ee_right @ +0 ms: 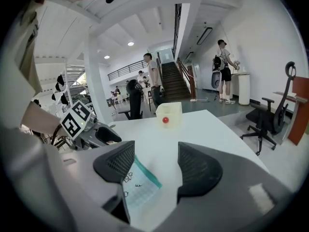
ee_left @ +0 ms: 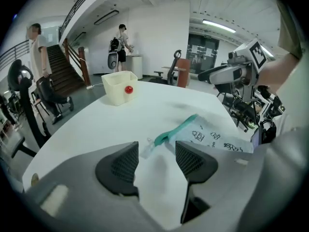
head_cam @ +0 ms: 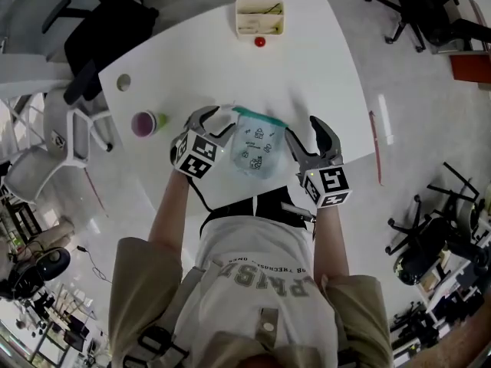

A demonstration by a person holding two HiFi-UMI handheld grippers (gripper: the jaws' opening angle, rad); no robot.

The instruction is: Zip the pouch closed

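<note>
The thin printed pouch [head_cam: 257, 150] lies flat on the white table [head_cam: 322, 60] between the left gripper [head_cam: 216, 121] and right gripper [head_cam: 307, 140], both with jaws apart and empty. It looks light, floppy and prone to sliding. One gripper should probably pin an end of the teal zip strip [ee_left: 179, 129] while the other pinches the small clear tab [ee_left: 146, 148].

Your pouch [head_cam: 258, 152] lies flat near the desk's [head_cam: 322, 67] near edge, pale blue with small black drawings, its teal zip band along the far side.

On the worktop [head_cam: 192, 67] the pouch [head_cam: 257, 148] lies between the left gripper [head_cam: 219, 121] and the right gripper [head_cam: 304, 133]. A cup [head_cam: 146, 123] stands at the left, and a box [head_cam: 260, 15] behind.
</note>
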